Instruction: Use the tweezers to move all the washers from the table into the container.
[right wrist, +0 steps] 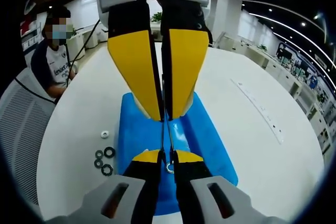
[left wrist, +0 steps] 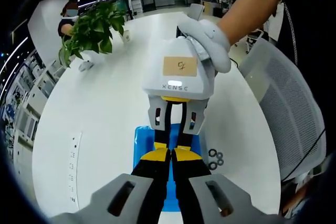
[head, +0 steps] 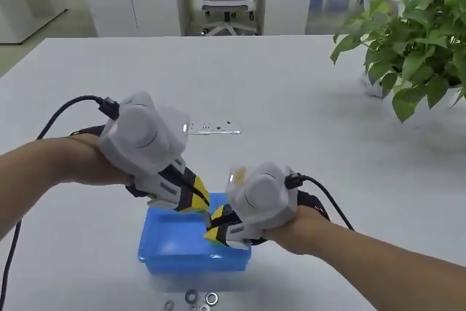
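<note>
Left tool [right wrist: 165,115] and right tool [right wrist: 167,157] were both pinched tight on the tweezers [right wrist: 164,136] over the blue container [right wrist: 210,140], a washer [right wrist: 169,168] at the tip. Spare washers [right wrist: 104,161] lay beside it on the surface [right wrist: 257,150].

I read the tweezers [right wrist: 163,135] as a thin sliver, mostly hidden between closed jaws. The head view's bottom edge crops the washers [head: 192,298]. The container's [head: 175,249] far rim is covered.
</note>
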A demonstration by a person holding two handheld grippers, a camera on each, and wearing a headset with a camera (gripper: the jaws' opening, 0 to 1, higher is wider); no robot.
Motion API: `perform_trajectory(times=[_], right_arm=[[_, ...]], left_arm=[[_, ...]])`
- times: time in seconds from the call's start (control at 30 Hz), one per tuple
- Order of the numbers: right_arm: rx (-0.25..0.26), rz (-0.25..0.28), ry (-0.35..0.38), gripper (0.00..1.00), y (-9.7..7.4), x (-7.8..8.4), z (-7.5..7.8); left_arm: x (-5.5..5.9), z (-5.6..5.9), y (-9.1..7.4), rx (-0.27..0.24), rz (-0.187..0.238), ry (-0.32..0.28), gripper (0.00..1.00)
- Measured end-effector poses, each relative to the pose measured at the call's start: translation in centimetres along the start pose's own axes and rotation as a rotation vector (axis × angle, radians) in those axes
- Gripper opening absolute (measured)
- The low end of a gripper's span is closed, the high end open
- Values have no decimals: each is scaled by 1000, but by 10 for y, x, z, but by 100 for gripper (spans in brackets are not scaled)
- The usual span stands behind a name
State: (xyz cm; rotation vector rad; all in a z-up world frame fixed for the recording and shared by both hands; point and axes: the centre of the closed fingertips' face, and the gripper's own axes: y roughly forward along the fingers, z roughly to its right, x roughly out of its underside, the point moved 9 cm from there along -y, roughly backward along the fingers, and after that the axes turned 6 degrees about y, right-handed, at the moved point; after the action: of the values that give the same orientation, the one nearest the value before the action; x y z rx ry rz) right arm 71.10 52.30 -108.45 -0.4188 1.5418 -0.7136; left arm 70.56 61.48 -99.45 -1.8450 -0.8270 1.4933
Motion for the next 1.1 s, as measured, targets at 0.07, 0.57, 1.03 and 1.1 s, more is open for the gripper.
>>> perform_trajectory(times=[0.07, 0.57, 1.03, 1.1], right_arm=[[1, 2, 0, 10, -1, -1, 0], [22, 28, -31, 10, -17, -12, -8], [39, 63, -71, 10, -39, -31, -30], [39, 66, -74, 10, -42, -34, -34]], left_arm=[[-1, 0, -1, -1, -1, 3, 6], [-14, 7, -18, -21, 12, -4, 5], [-34, 26, -44, -34, 13, 8, 5], [-36, 29, -47, -32, 17, 8, 5]])
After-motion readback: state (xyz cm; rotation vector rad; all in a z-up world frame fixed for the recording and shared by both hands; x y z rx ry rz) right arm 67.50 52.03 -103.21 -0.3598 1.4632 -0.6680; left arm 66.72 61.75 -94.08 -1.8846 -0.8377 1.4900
